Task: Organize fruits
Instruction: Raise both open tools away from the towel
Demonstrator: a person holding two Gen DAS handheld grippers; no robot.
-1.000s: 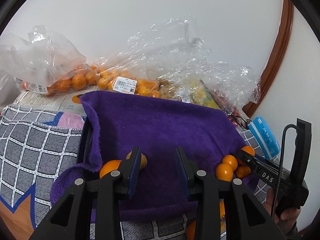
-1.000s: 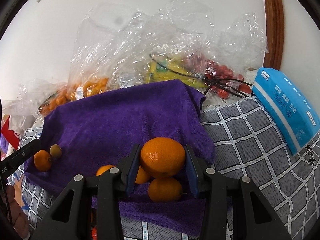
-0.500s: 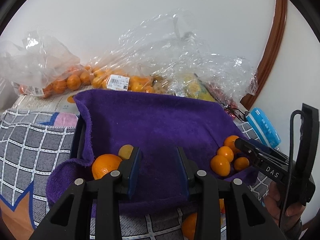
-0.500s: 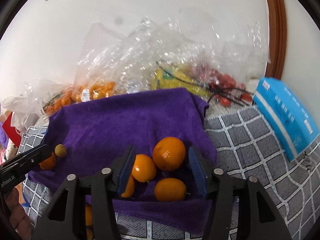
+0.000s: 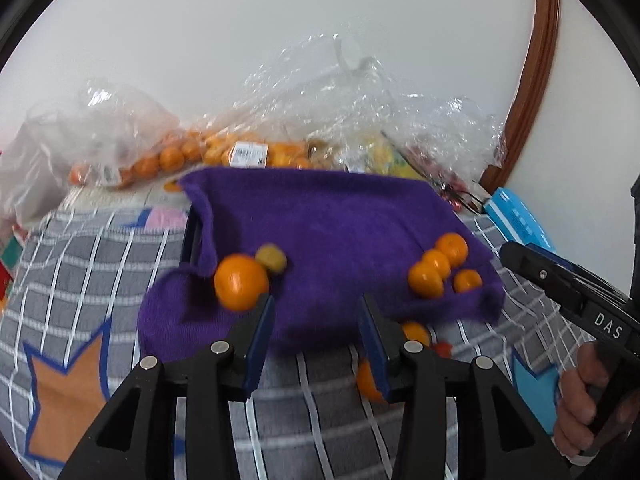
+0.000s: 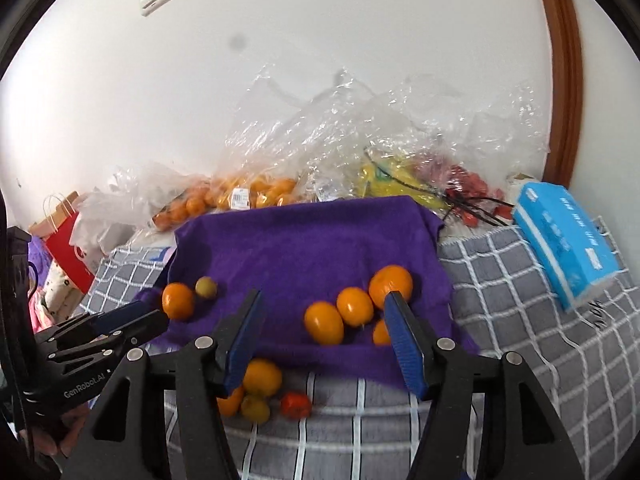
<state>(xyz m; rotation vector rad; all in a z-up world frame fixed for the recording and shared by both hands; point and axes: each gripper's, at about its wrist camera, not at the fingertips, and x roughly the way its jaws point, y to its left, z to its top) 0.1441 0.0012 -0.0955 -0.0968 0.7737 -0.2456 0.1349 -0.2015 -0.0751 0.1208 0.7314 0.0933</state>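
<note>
hovering over the purple towel [image 6: 304,240], both tongs, left [image 5: 316,320] and right [image 6: 324,320], have just been opening, empty.

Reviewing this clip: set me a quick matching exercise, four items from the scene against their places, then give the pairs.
Items:
1. tissue pack
2. greenish fruit
3. small red fruit
4. bagged oranges

Places:
A. on the checked cover, in front of the purple towel
B. behind the towel, against the wall
C. on the towel, beside a lone orange
D. right of the towel

Pairs: 1-D, 2-C, 3-A, 4-B
</note>
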